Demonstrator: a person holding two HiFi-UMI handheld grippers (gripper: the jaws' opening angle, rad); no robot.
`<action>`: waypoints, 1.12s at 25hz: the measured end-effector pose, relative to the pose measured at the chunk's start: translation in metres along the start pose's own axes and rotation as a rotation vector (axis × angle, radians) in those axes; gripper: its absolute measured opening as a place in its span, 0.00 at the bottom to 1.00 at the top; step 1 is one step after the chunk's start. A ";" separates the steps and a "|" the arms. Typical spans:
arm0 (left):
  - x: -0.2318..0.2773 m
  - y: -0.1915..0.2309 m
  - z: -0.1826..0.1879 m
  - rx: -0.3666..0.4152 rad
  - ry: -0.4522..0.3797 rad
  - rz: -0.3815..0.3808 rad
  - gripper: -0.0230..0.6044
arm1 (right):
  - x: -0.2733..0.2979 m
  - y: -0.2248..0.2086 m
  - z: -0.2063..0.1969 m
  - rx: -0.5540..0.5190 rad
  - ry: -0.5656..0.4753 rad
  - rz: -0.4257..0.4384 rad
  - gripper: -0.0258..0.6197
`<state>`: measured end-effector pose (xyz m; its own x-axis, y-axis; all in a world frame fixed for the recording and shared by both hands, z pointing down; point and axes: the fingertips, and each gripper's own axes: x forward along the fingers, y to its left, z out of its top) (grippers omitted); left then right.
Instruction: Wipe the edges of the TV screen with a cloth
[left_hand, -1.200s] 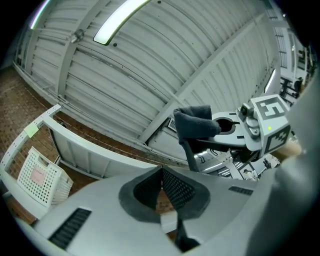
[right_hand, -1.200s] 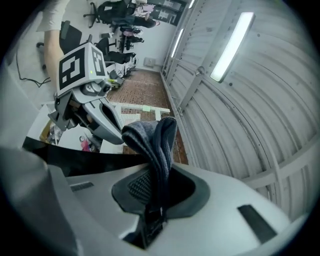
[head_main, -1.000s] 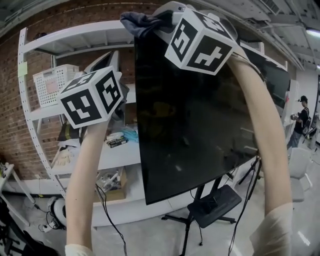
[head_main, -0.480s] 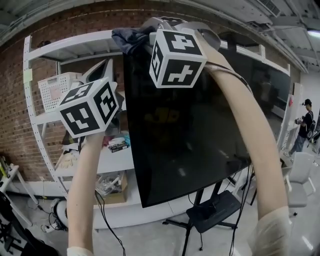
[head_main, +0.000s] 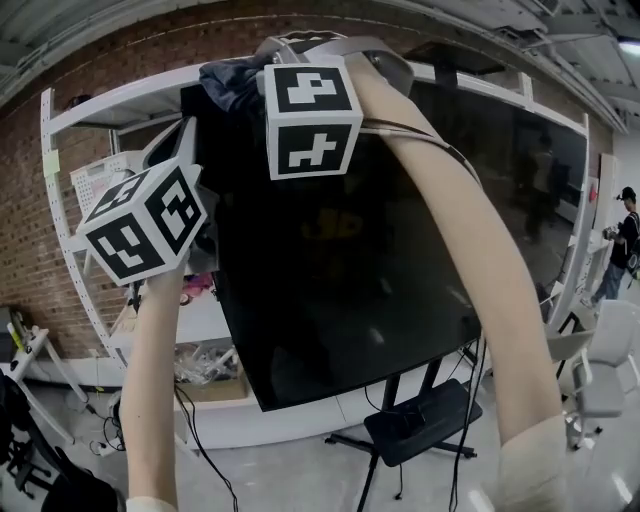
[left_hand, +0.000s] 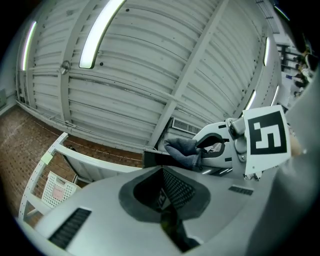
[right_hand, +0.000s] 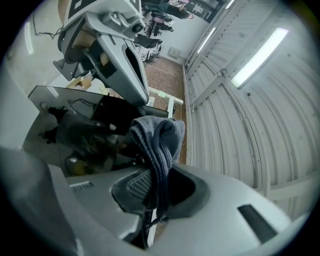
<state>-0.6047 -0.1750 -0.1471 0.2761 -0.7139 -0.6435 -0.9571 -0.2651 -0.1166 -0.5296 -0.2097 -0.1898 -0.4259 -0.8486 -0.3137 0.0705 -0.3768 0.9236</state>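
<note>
The big black TV screen (head_main: 350, 260) stands on a wheeled stand. A dark grey cloth (head_main: 228, 82) lies over the TV's top left corner, and my right gripper (head_main: 262, 72) is shut on it from above. In the right gripper view the cloth (right_hand: 160, 145) is folded and clamped between the jaws of my right gripper (right_hand: 152, 200), just over the TV's top edge (right_hand: 90, 102). My left gripper (head_main: 180, 150) is raised beside the TV's left edge. In the left gripper view my left gripper (left_hand: 167, 212) is shut with nothing in it, and the cloth (left_hand: 184, 150) shows beyond it.
White shelving (head_main: 55, 150) with a white basket (head_main: 100, 172) stands against the brick wall behind the TV. The stand's black base (head_main: 420, 425) and cables lie on the floor. A person (head_main: 625, 240) and a white chair (head_main: 600, 360) are at the far right.
My right gripper has slid the cloth leftward along the TV's top edge to the top left corner. The left gripper has drifted left and a little lower in view.
</note>
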 end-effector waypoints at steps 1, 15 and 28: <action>0.002 -0.011 -0.001 0.002 0.005 0.014 0.06 | -0.004 0.001 -0.010 -0.008 -0.001 -0.003 0.12; 0.069 -0.165 -0.045 -0.023 0.039 0.042 0.06 | -0.032 0.023 -0.114 -0.034 -0.094 0.044 0.12; 0.103 -0.255 -0.065 0.034 0.018 0.044 0.06 | -0.066 0.035 -0.222 -0.063 -0.064 0.001 0.12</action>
<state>-0.3267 -0.2229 -0.1349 0.2352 -0.7357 -0.6352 -0.9707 -0.2114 -0.1145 -0.2987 -0.2492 -0.1859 -0.4827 -0.8241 -0.2963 0.1268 -0.4006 0.9075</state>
